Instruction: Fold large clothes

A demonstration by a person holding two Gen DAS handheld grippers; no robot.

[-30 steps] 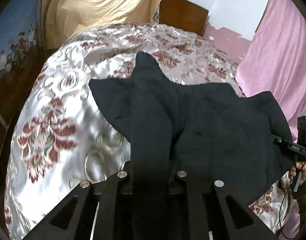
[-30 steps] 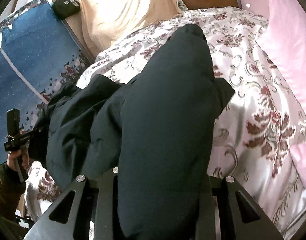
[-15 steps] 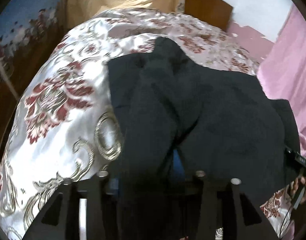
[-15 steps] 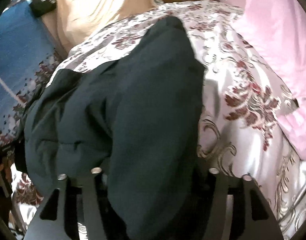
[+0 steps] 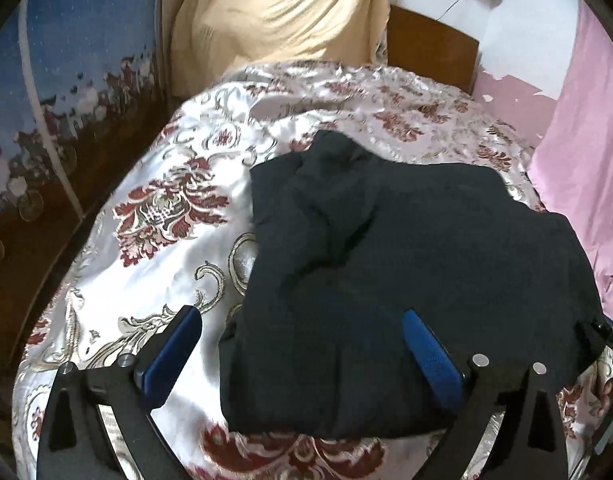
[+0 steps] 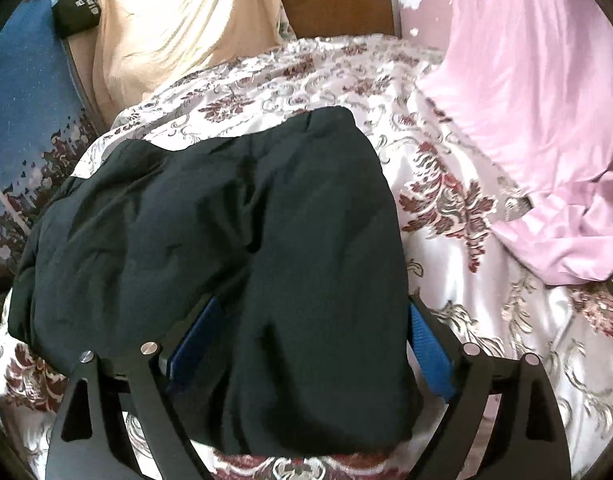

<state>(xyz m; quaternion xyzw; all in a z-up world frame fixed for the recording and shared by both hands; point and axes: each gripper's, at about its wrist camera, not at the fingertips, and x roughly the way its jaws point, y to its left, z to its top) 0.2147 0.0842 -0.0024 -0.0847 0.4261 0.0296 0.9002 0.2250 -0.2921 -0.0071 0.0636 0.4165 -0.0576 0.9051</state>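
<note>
So both grippers, left gripper [image 5: 302, 334] and right gripper [image 6: 310, 320], now spread, black garment [image 5: 406, 264] dropped folded on bedspread [image 5: 154, 264]; long axis toward frame top.

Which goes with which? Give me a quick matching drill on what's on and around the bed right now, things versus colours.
Things:
1. garment
2. hanging cloth
3. sheet at the side
4. gripper pads

Colours:
A. pink
B. blue
C. black
D. cream yellow

Pairs: 1-C, 2-D, 3-A, 4-B
</note>
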